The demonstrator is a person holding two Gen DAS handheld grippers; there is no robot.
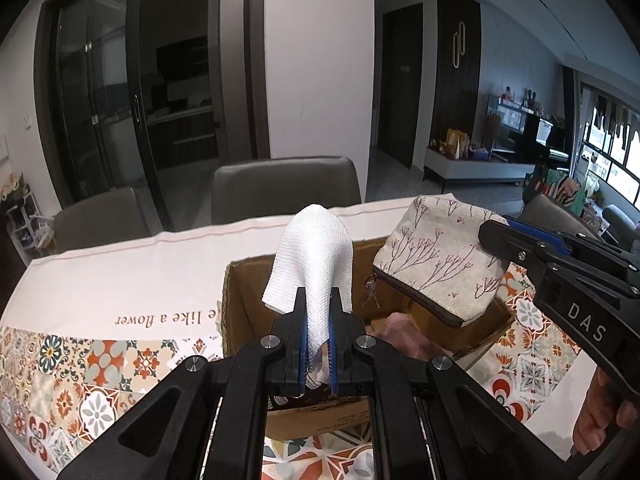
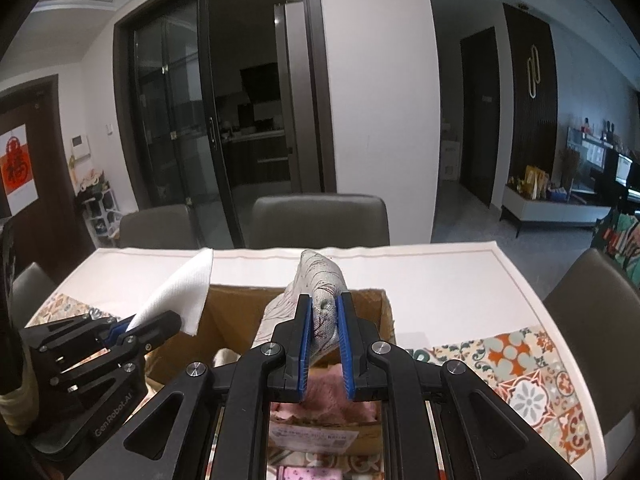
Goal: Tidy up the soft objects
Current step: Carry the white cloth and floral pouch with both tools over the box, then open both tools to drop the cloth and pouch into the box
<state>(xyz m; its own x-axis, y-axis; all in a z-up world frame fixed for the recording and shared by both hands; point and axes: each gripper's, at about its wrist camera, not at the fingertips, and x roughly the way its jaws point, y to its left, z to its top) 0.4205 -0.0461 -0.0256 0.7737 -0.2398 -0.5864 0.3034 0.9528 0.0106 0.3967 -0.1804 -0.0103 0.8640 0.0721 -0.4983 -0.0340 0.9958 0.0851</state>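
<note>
A white waffle-weave cloth [image 1: 310, 256] stands up from between the blue pads of the left tool [image 1: 318, 344], whose jaws are pinched tight on its lower edge; the cloth's free end flops over toward twelve o'clock above an open brown cardboard box [image 1: 240, 304]. At two o'clock from the cloth in the left wrist view, a cream fabric zip pouch printed with dark red branches [image 1: 436, 260] hangs tilted over the same box, its dark zipper edge lowest, gripped at its far corner by the right tool [image 1: 500, 228]. In the right wrist view that pouch [image 2: 320, 300] is bunched between the right tool's [image 2: 324, 332] blue pads, the jaws narrow and clamped on the fabric, while the left tool [image 2: 128, 330] shows at nine o'clock with the white cloth [image 2: 180, 296] rising from it beside the box's [image 2: 376, 312] left wall. Inside the box lies a soft pink fabric item [image 2: 324, 400], below the pouch. The box sits on a worktop covered by a white tablecloth with an orange and teal tile-pattern border [image 1: 100, 360]; a line of printed lettering runs along the cloth at nine o'clock from the box. Grey padded chairs [image 2: 320, 220] stand at the worktop's far edge, at twelve o'clock. Part of a person's hand [image 1: 600, 412] holds the right tool's handle at four o'clock in the left wrist view.
</note>
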